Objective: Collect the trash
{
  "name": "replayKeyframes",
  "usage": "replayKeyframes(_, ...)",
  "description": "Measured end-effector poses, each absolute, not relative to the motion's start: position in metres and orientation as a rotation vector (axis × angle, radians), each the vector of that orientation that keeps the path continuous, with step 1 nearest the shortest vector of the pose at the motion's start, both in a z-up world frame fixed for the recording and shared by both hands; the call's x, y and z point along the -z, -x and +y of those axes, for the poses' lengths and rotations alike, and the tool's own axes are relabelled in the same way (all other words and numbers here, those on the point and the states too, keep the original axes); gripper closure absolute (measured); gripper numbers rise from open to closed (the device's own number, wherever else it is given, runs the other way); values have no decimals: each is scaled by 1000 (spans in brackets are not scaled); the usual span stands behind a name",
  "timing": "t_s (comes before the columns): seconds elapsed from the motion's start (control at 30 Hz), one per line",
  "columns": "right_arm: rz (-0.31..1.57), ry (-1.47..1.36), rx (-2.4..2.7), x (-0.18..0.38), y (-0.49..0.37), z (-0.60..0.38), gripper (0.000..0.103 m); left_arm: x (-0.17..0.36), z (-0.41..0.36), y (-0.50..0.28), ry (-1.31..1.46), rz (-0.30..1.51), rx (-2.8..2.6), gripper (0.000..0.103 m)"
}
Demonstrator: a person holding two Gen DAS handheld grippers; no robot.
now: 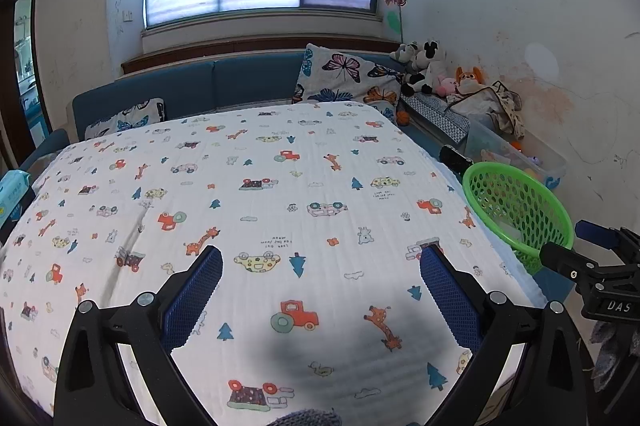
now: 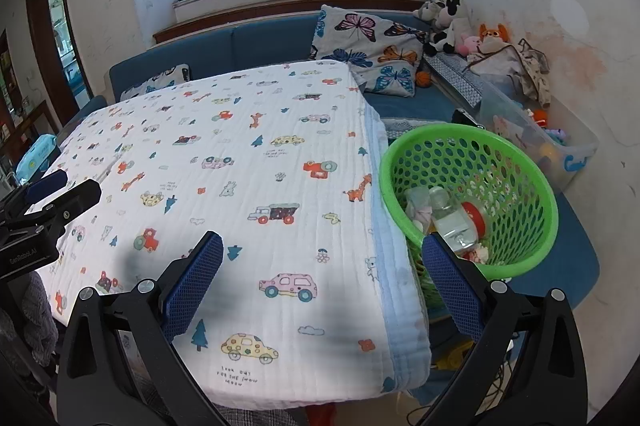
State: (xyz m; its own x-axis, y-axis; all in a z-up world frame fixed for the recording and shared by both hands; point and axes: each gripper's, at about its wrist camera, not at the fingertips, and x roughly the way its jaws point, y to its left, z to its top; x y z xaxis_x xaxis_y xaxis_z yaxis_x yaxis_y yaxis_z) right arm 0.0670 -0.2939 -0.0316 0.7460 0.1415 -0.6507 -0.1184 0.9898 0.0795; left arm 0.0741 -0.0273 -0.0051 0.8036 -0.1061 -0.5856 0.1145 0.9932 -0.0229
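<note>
Left gripper (image 1: 320,258): fingers (image 1: 192,300) spread wide, blue pads facing each other, nothing between them; held above the cloth (image 1: 256,186), not touching it. Right gripper (image 2: 322,250): fingers (image 2: 194,290) likewise wide apart and empty; the left finger sits over the cloth, the right finger (image 2: 452,290) over the cloth's blue edge and the near rim of the basket (image 2: 536,238); contact with either cannot be told. Cloth: white, printed with cars, tractors, giraffes and trees, spread flat over a table. Basket: green, perforated, standing just beside the cloth's right edge. Trash: in the basket; a clear bottle (image 2: 450,216) lying on its side, a red cap (image 2: 476,216) beside it, crumpled wrappers (image 2: 418,212) at its left. Sofa (image 2: 260,40): blue, behind the table, with butterfly cushions (image 2: 372,46). Plush toys (image 2: 452,22): piled at the sofa's right end. Bin (image 2: 568,150): clear plastic, against the wall beyond the basket. Wipes pack (image 1: 12,194): blue, at the cloth's far left edge.
</note>
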Motion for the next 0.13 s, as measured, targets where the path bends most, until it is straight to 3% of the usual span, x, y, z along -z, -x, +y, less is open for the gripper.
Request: replayKeyframes(0.13, 715, -32, -146, 33, -67, -294, 4, 5, -27, -74, -14, 626, 114, 7)
